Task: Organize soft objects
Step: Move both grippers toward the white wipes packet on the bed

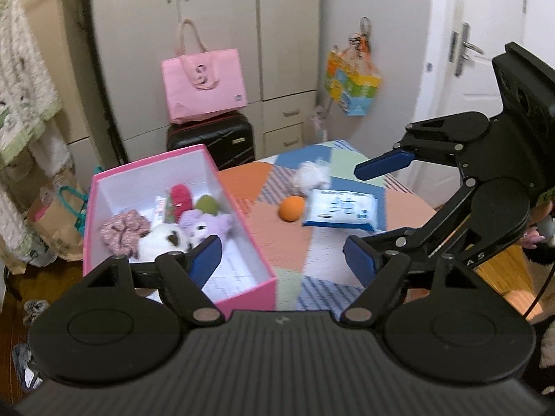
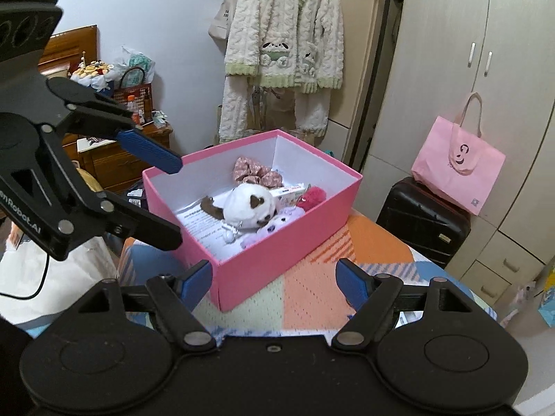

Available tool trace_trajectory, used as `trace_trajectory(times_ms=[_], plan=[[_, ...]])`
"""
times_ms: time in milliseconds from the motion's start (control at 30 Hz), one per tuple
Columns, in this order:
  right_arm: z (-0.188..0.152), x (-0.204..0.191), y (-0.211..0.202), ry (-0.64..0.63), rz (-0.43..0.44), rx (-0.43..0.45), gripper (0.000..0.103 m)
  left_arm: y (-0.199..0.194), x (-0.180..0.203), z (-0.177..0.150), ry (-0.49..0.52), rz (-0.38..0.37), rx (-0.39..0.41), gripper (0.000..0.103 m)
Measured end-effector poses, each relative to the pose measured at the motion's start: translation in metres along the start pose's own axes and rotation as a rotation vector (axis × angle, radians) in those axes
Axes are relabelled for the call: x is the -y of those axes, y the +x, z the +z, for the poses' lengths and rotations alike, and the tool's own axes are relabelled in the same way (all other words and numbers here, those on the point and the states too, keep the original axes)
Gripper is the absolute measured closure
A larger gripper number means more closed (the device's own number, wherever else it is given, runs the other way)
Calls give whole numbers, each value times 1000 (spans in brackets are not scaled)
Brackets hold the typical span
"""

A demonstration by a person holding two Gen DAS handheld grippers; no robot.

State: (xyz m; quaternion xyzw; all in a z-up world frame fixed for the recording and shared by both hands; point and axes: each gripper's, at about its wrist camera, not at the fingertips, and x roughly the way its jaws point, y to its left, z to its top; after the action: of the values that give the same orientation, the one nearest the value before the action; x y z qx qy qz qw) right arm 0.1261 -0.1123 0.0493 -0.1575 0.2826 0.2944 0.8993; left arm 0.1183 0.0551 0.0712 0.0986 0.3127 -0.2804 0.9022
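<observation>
A pink box stands on the patchwork table. Inside it lie a white-and-brown plush, a purple plush, a red fuzzy piece and a floral scrunchie. On the cloth beside the box I see an orange ball, a white fluffy toy and a pack of wipes. My left gripper hangs open over the box's near end, holding nothing. My right gripper is open and empty, near the box's front corner.
A pink tote rests on a black suitcase in front of the wardrobe. Fleece clothes hang behind the box. Paper bags sit on the floor to the left. A colourful bag hangs near the door.
</observation>
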Motion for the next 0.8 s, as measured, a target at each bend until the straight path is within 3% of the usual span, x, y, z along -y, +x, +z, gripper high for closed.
trace_trajectory(times_ms=[267, 500, 800], plan=[[-42, 17, -21, 55, -26, 20, 19, 25, 39, 4, 50, -64, -56, 24], [-81, 50, -18, 162, -44, 3, 18, 69, 58, 15, 20, -155, -103, 24], [-124, 81, 15, 226, -171, -9, 18, 140, 67, 21, -34, -191, -117, 24]])
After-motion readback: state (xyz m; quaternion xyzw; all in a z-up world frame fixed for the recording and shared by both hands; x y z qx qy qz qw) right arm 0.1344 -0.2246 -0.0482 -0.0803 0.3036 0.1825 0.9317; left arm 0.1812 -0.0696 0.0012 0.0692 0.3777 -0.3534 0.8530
